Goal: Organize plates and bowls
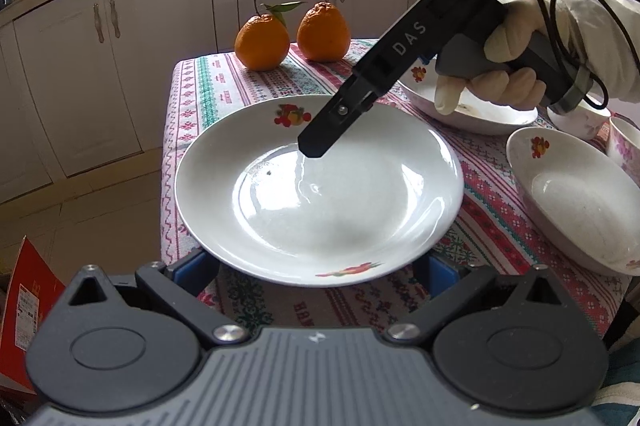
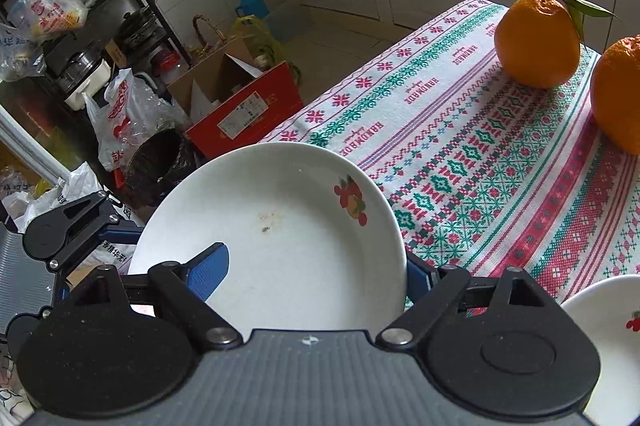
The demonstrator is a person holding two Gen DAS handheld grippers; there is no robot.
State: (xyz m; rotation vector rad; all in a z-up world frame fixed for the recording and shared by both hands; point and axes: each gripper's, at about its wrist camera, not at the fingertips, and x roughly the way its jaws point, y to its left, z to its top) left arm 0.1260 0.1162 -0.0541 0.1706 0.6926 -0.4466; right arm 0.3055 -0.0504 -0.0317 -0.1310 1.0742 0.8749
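Observation:
A white plate with fruit prints [image 1: 320,193] lies on the patterned tablecloth, its near rim over the table's near edge. My left gripper [image 1: 316,266] is open, its blue-padded fingers [image 1: 192,266] under the plate's near rim on either side. My right gripper [image 1: 316,145] reaches over the plate from the right; one finger rests inside it and the other is outside the far rim. In the right wrist view the same plate [image 2: 280,238] sits between its open blue pads [image 2: 208,270]. Two more white bowls [image 1: 572,197] [image 1: 472,105] stand at the right.
Two oranges [image 1: 262,43] [image 1: 323,31] stand at the table's far edge. A pink-flowered cup [image 1: 624,141] is at the far right. The floor at the left holds a red box [image 2: 248,109], a bin [image 2: 160,165] and bags.

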